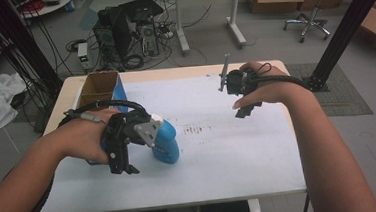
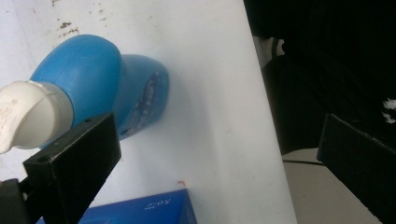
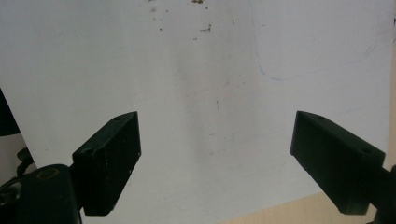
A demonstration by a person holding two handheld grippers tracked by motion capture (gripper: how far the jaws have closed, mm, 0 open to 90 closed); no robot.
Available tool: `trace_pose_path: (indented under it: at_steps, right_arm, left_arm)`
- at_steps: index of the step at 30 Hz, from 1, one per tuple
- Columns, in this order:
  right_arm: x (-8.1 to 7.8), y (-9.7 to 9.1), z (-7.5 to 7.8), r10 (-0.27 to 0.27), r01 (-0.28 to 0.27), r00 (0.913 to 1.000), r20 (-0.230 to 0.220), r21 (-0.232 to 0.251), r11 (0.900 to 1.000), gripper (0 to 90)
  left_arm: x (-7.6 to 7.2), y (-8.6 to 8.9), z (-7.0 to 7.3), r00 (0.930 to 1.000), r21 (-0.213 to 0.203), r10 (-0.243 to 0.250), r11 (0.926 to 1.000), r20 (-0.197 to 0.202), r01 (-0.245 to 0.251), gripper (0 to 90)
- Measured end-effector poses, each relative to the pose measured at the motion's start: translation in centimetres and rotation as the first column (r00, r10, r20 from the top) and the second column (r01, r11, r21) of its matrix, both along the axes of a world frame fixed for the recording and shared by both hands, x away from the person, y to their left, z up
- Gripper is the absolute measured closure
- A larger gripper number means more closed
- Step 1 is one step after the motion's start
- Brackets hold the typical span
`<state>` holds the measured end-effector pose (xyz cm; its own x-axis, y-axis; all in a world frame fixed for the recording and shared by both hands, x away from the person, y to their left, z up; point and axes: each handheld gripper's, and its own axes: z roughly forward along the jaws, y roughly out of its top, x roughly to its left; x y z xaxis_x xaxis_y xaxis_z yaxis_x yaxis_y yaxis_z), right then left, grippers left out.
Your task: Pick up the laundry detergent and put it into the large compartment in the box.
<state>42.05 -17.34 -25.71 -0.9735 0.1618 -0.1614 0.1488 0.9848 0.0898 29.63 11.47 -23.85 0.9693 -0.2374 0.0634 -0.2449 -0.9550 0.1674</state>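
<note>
A blue bottle [image 1: 167,143] with a white cap [image 1: 157,121] sits on the white-covered table [image 1: 219,154], left of centre. My left gripper [image 1: 124,168] hovers just to its left and points back toward the table's near edge. In the left gripper view the bottle [image 2: 93,79] lies beside and behind one jaw, not between the two. The left gripper [image 2: 215,135] is open with nothing in it. My right gripper [image 1: 242,109] hangs over the far right of the table. The right gripper [image 3: 217,126] stands open above bare white surface.
An open cardboard box [image 1: 97,87] stands at the far left corner with a blue box [image 1: 120,93] against it. Another blue box edge [image 2: 144,210] lies close under my left gripper. Brown specks [image 1: 193,130] mark the middle. Computers and cables sit on the floor beyond.
</note>
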Motion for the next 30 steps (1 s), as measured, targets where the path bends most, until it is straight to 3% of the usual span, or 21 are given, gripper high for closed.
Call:
trace_pose_path:
  at_steps: [9, 12, 16, 23, 28, 30]
  right_arm:
    - [0.2, 0.1, -0.2, -0.006, 0.006, 1.0, -0.005, -0.001, 1.0, 16.3]
    - [0.0, 0.3, -0.3, -0.001, 0.001, 1.0, -0.009, -0.003, 1.0, 16.2]
    - [-0.1, 0.3, -0.2, -0.003, 0.003, 1.0, -0.008, 0.004, 1.0, 16.3]
    - [-0.2, 0.3, -0.6, -0.017, 0.018, 0.9998, -0.011, 0.047, 0.9988, 16.3]
    - [-0.3, 0.5, -0.9, -0.021, 0.022, 0.9997, -0.013, 0.051, 0.9984, 16.3]
    - [-0.5, 0.8, -1.2, -0.014, 0.015, 0.9998, -0.017, 0.03, 0.9995, 16.3]
  left_arm:
    - [0.1, 0.4, -0.7, 1.0, -0.01, -0.003, 0.9999, -0.009, 0.003, 0.1]
    - [0.2, 0.7, -0.8, 0.9999, -0.03, -0.001, 0.9995, -0.011, 0.001, 0.1]
    - [0.2, 0.8, -0.5, 0.9998, -0.027, -0.016, 0.9995, -0.007, 0.016, 0.1]
    - [0.8, 0.7, 0.3, 0.9983, -0.063, -0.054, 0.9967, -0.023, 0.052, 0.1]
    - [1.5, 0.6, 0.7, 0.9979, -0.055, -0.064, 0.9965, -0.009, 0.063, 0.1]
    - [1.8, 0.6, 1.0, 0.9978, -0.055, -0.066, 0.9963, 0.002, 0.066, 0.1]
